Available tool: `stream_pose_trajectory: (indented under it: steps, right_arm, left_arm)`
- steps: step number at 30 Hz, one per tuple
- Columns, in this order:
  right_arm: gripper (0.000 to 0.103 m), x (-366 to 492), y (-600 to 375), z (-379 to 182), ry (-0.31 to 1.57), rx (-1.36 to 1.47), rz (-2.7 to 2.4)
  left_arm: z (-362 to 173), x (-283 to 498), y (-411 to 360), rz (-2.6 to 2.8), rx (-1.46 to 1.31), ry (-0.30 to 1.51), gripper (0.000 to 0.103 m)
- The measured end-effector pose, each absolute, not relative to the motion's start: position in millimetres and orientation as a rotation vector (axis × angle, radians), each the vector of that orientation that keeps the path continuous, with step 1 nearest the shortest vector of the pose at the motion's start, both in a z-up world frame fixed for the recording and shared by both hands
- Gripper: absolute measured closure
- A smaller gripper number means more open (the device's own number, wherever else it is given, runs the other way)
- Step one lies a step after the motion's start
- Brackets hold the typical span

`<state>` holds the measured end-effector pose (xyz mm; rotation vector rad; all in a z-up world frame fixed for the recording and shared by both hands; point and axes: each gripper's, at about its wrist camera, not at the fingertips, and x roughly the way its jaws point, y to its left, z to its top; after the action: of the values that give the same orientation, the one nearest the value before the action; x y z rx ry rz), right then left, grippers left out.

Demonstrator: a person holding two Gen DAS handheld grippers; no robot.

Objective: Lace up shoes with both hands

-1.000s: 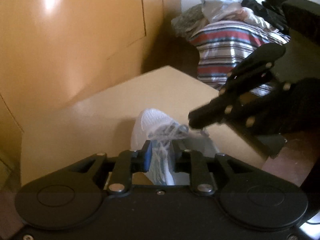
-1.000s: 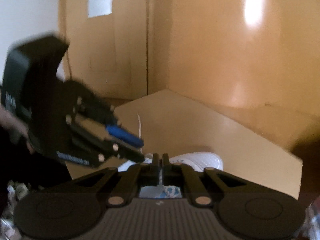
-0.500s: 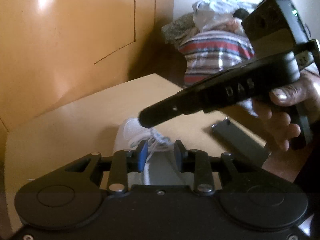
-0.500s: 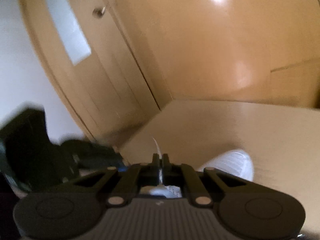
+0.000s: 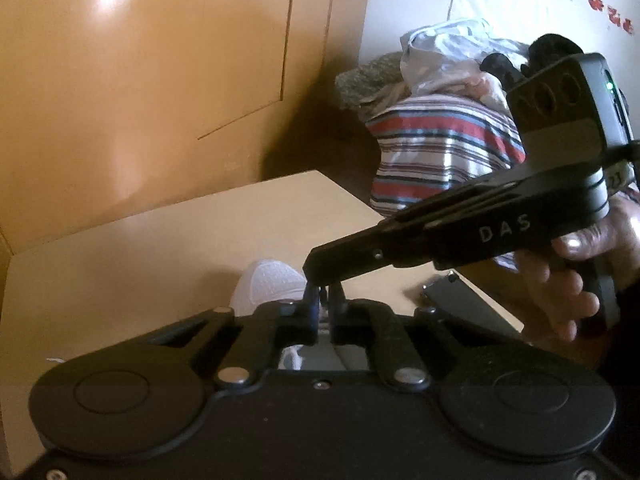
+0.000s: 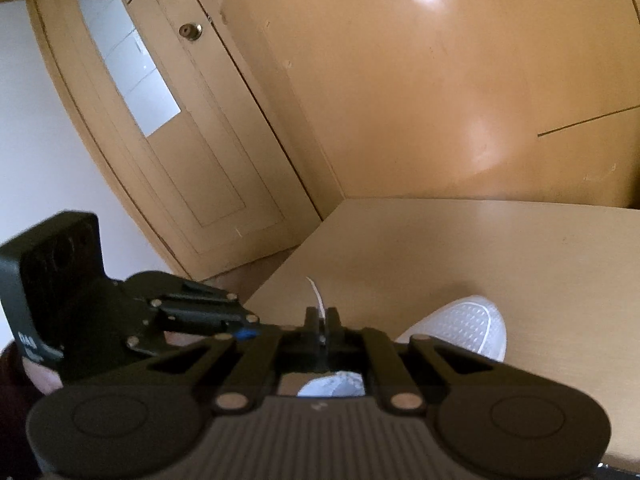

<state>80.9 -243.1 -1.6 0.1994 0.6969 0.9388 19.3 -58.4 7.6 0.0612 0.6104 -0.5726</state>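
A white mesh shoe [image 5: 269, 280] lies on the tan table [image 5: 160, 248], toe pointing away; its toe [image 6: 464, 326] also shows in the right wrist view. My left gripper [image 5: 324, 306] is closed to a narrow gap over the shoe's throat, with a bit of white shoelace [image 5: 325, 314] between the fingers. My right gripper [image 6: 322, 320] is shut on the shoelace [image 6: 316, 294], whose thin end sticks up past the fingertips. The right gripper [image 5: 316, 270] reaches in from the right, its tip just above my left fingertips. The left gripper [image 6: 248, 326] sits close on the left.
A hand [image 5: 568, 280] holds the right gripper's handle. A flat black object [image 5: 456, 300] lies near the table's right edge. Striped bedding and bags [image 5: 440, 148] are piled behind. A glossy wooden wardrobe [image 5: 140, 80] and a door [image 6: 160, 140] stand past the table.
My left gripper's fingers have closed from a wide gap to a narrow one over the shoe. The right gripper has swung in until its tip is over the left fingertips, still pinching the lace.
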Motion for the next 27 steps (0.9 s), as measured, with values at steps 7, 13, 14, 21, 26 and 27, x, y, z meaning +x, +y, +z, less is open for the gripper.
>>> stream_pose_trajectory:
  steps: [7,13,14,21,26,27]
  right_arm:
    - [0.085,77.8,-261.9,10.6,0.640,0.192,0.914]
    - [0.084,53.6,-245.7,0.3,0.553,-0.163,0.873]
    - [0.084,44.3,-236.8,-5.6,0.531,-0.273,0.872]
    - [0.085,28.8,-215.6,-22.2,0.456,-0.409,0.886]
    - [0.099,32.2,-218.1,-21.9,0.475,-0.380,0.890]
    - [0.099,32.3,-218.7,-21.7,0.480,-0.382,0.886]
  left_arm:
    - [9.2,30.0,-42.3,-0.519,-0.024,0.612,0.101]
    - [9.9,33.3,-32.2,-0.525,-0.114,0.623,0.101]
    - [9.5,28.6,-29.1,-0.532,-0.124,0.625,0.101]
    - [5.7,28.3,-30.6,-0.575,-0.181,0.661,0.101]
    - [7.2,28.2,-30.0,-0.576,-0.186,0.662,0.101]
    - [7.7,28.1,-29.4,-0.574,-0.188,0.661,0.101]
